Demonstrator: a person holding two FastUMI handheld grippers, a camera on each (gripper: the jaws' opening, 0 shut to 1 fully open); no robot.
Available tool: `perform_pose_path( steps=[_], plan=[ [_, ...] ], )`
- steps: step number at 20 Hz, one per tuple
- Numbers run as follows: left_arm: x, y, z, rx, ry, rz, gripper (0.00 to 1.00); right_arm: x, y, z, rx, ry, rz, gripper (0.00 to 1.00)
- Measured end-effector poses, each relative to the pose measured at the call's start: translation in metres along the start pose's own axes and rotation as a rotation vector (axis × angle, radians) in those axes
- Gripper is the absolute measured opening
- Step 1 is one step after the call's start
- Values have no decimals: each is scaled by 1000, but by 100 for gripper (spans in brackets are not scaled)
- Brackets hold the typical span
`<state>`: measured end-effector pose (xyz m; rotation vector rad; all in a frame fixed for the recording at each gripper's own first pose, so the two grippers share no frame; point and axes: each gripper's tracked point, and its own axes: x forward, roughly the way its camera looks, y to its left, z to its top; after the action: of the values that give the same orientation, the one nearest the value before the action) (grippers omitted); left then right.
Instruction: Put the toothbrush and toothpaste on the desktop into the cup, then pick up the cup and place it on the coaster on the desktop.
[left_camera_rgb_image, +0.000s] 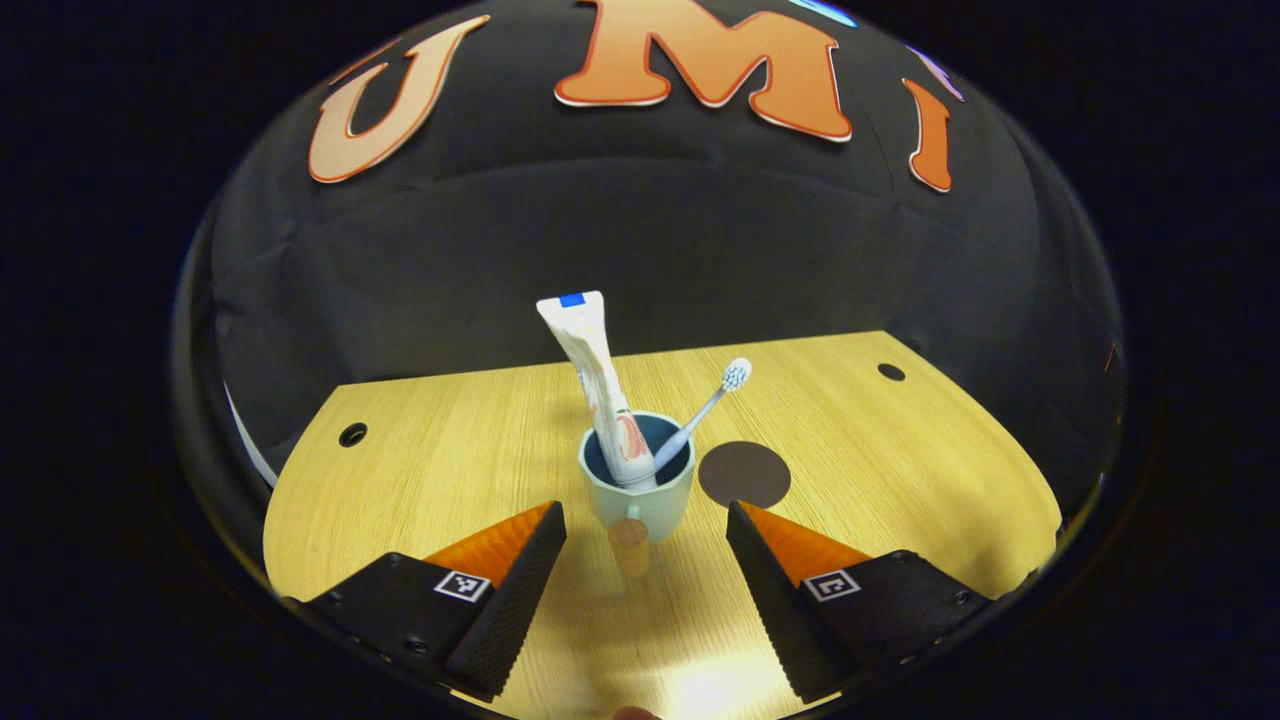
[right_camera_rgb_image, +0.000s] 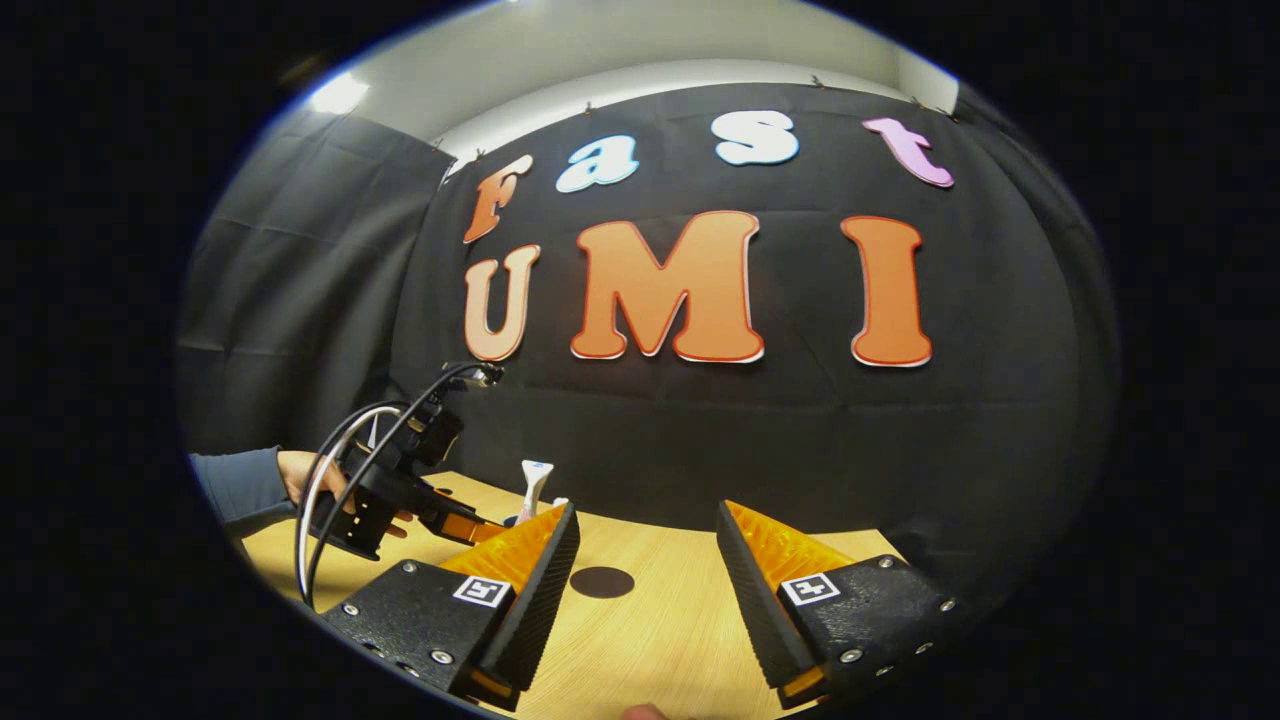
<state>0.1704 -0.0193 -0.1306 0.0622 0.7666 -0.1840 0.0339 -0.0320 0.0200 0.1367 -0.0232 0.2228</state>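
Observation:
A pale green cup (left_camera_rgb_image: 640, 500) with a dark inside stands on the wooden desktop (left_camera_rgb_image: 450, 450), its handle facing me. A white toothpaste tube (left_camera_rgb_image: 597, 385) stands in it, and a toothbrush (left_camera_rgb_image: 700, 412) leans out to the right. Just right of the cup lies the round dark coaster (left_camera_rgb_image: 744, 474). My left gripper (left_camera_rgb_image: 645, 525) is open, its fingers either side of the cup's near face, apart from it. In the right gripper view my right gripper (right_camera_rgb_image: 648, 520) is open above the desktop (right_camera_rgb_image: 660, 600), with the coaster (right_camera_rgb_image: 602, 582) between its fingers farther off and the toothpaste tube (right_camera_rgb_image: 533, 482) at the left.
The desktop has small dark holes at the back left (left_camera_rgb_image: 352, 434) and back right (left_camera_rgb_image: 891, 372). In the right gripper view a person's hand (right_camera_rgb_image: 300, 475) and sleeve hold the other gripper (right_camera_rgb_image: 400, 480) with looping cables at the left.

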Motion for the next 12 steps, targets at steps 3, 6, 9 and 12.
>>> perform_pose_path(
  steps=[3, 6, 9, 12],
  plan=[
    [6, 2, 0, 50, 117, 10, 96, -21, -7, -28, 4, 59, -11, 83],
    [19, -2, -3, 80, 211, -9, 97, -39, -17, -34, -14, 76, -35, 83],
    [34, -2, -11, 98, 281, 4, 96, -51, -20, -27, 6, 61, -33, 83],
    [50, 3, -21, 100, 338, 24, 96, -60, -25, -26, -2, 48, -45, 80]
  ],
)
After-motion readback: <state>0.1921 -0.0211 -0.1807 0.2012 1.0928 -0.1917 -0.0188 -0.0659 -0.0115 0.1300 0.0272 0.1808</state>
